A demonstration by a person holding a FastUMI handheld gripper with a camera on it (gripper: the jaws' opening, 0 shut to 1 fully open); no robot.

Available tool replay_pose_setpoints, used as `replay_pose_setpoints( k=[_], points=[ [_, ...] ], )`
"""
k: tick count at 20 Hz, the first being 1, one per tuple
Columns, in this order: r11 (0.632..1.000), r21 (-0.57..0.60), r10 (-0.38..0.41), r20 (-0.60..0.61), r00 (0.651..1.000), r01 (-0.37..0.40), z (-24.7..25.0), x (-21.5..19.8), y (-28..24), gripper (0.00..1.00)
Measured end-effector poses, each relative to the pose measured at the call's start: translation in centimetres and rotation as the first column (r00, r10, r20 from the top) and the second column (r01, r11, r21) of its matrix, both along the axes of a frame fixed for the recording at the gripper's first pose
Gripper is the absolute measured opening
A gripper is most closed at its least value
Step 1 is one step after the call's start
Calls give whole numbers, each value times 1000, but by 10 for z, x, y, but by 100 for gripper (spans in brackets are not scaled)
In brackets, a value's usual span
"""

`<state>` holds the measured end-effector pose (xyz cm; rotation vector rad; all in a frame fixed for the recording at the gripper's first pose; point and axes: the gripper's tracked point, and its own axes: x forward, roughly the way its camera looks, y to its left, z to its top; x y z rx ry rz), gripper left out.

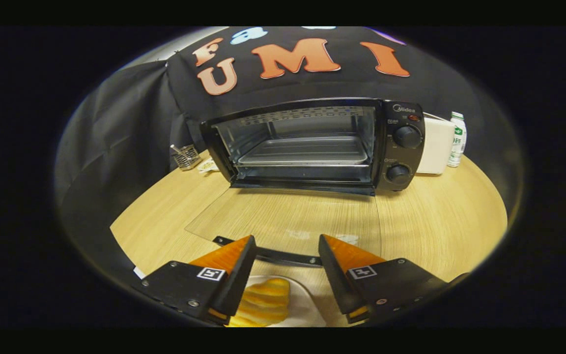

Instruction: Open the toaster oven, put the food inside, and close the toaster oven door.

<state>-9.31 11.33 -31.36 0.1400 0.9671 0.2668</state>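
Note:
A black toaster oven stands at the back of the wooden table with its glass door folded down flat toward me. Its dark handle bar lies just ahead of my fingertips. Inside, a metal tray sits on the rack with nothing on it. A yellow ridged pastry lies on a white plate, below and between my fingers, nearer the left one. My gripper is open above it, holding nothing.
Left of the oven stands a small wire basket with a pale item beside it. Right of the oven are a white box and a white bottle with a green label. Black cloth walls close in behind.

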Motion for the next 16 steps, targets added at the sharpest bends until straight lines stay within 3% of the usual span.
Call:
replay_pose_setpoints(
  k=[3,9,12,16],
  points=[
    [1000,8,3,26,1000,-3,10,-21,4,86],
    [1000,7,14,24,1000,-15,26,-73,14,89],
    [1000,5,-12,29,1000,12,31,-93,17,97],
    [998,-58,-10,-10,1000,10,17,-119,17,99]
  ],
)
